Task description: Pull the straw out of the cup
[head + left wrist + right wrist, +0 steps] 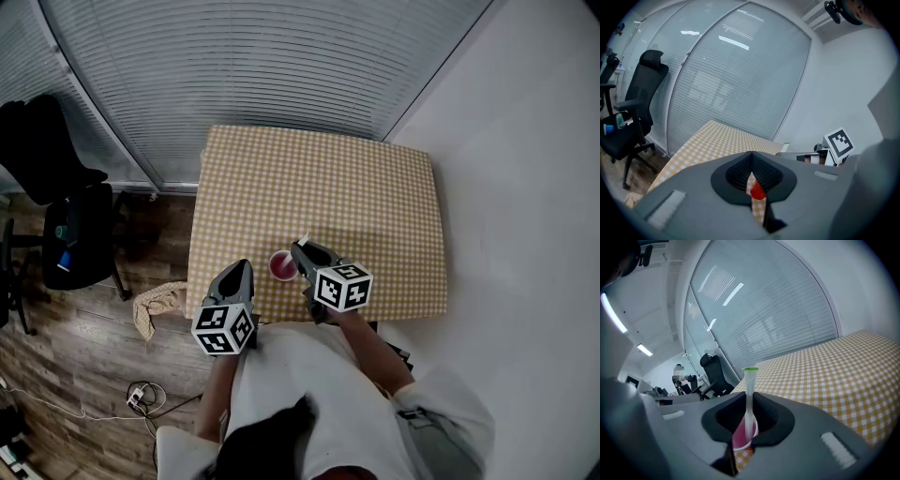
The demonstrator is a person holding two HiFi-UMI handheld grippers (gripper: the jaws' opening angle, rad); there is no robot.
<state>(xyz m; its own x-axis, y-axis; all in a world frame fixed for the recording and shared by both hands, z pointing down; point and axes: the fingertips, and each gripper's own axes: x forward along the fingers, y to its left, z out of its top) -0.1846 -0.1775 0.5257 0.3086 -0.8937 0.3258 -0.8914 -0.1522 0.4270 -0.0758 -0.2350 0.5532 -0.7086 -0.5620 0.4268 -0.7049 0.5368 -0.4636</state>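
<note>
right tongs (749,399) pinched shut on the white straw (750,380) (green tip up), straw standing in pink cup (739,440), checked counter (825,371) underneath, left tongs (751,164) closed, nothing inside

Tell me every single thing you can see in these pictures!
Table: one, yellow-and-white checked cloth, in the middle.
Cup: one, red, near the table's front edge.
Straw: one, clear with a green tip, standing in the cup.
Blinds: one wall of them, grey, behind the table.
Office chair: at least one, black, on the left.
Rag: one, tan, on the wooden floor beside the table.
Left tool: one, grey, shut and empty, left of the cup.
Right tool: one, grey, shut on the straw.
</note>
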